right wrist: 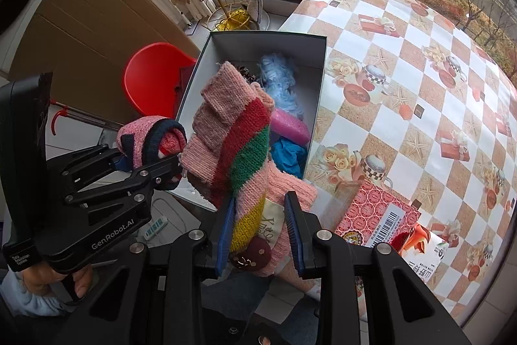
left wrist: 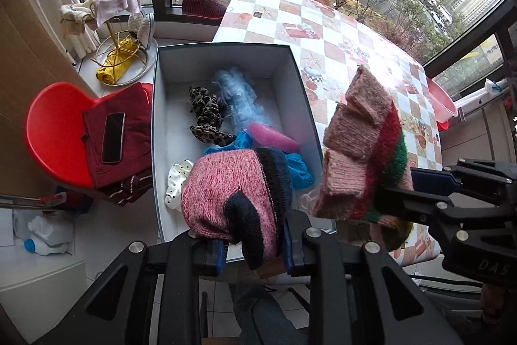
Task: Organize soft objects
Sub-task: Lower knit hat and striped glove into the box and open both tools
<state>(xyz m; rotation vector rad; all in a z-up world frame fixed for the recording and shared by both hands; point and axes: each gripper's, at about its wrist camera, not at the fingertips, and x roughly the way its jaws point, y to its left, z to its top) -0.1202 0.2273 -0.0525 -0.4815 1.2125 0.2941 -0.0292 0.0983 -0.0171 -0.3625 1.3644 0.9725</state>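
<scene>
Red chair [left wrist: 55,131] with phone [left wrist: 113,137] left of box [left wrist: 226,49]. Left gripper [left wrist: 252,251] clamps pink hat [left wrist: 226,196] over the box's near end, above scrunchies [left wrist: 206,113]. Right gripper [right wrist: 261,228] pinches striped glove [right wrist: 239,144] over box's right rim, beside checkered table [left wrist: 355,31].

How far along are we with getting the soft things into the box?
Done: the box already holds a blue feathery piece, leopard scrunchies, a pink fuzzy item, a blue cloth and a polka-dot piece.
In hand: the left gripper grips a pink and navy knit; the right gripper grips a striped knit. Neither is released.
Left: drop both in. The tablecloth shows no other loose soft items.
</scene>
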